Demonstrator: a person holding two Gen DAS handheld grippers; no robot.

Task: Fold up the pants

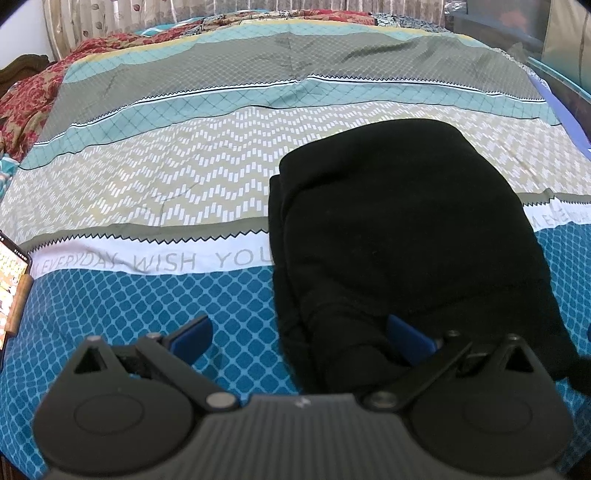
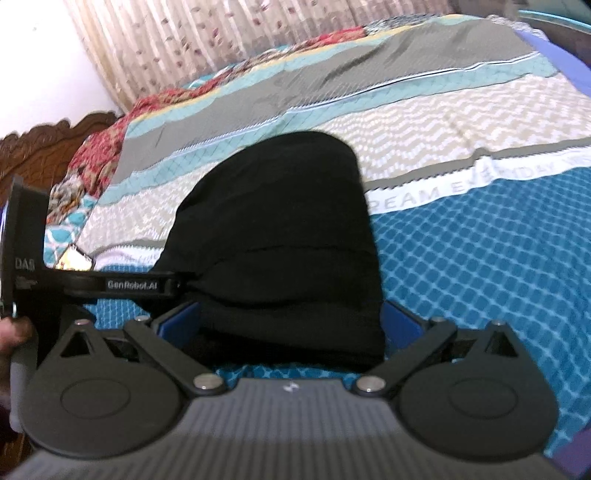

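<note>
Pants [image 1: 402,236], black, lie folded into a compact stack on the patterned bedsheet [image 1: 184,177], across the beige zigzag band, the white lettered strip and the blue diamond band. Layered edges show along the stack's left side in the left wrist view and as horizontal fold lines in the right wrist view.

Left gripper [image 1: 299,338]: jaws spread wide apart. Its left blue finger [image 1: 192,334] hangs over bare blue sheet, apart from the cloth. Its right blue finger sits over the near left part of the stack; whether it presses the fabric cannot be told. Nothing is clamped between the two.

Right gripper [image 2: 291,321]: jaws likewise spread wide. The near end of the stack [image 2: 280,236] lies between them, with the left blue finger [image 2: 181,321] just beside one edge of the cloth and the right finger at the opposite edge, partly hidden behind the fabric. No squeeze on the fabric is evident; contact at either pad cannot be confirmed.

The left gripper's black body [image 2: 122,284], printed with lettering, shows at the left of the right wrist view, beside the stack. A phone [image 1: 11,288] with a lit screen lies at the sheet's left margin. Red floral bedding [image 1: 33,96] is heaped at the far left, with a curtain [image 2: 221,33] beyond the bed and a carved wooden headboard [image 2: 48,147].
</note>
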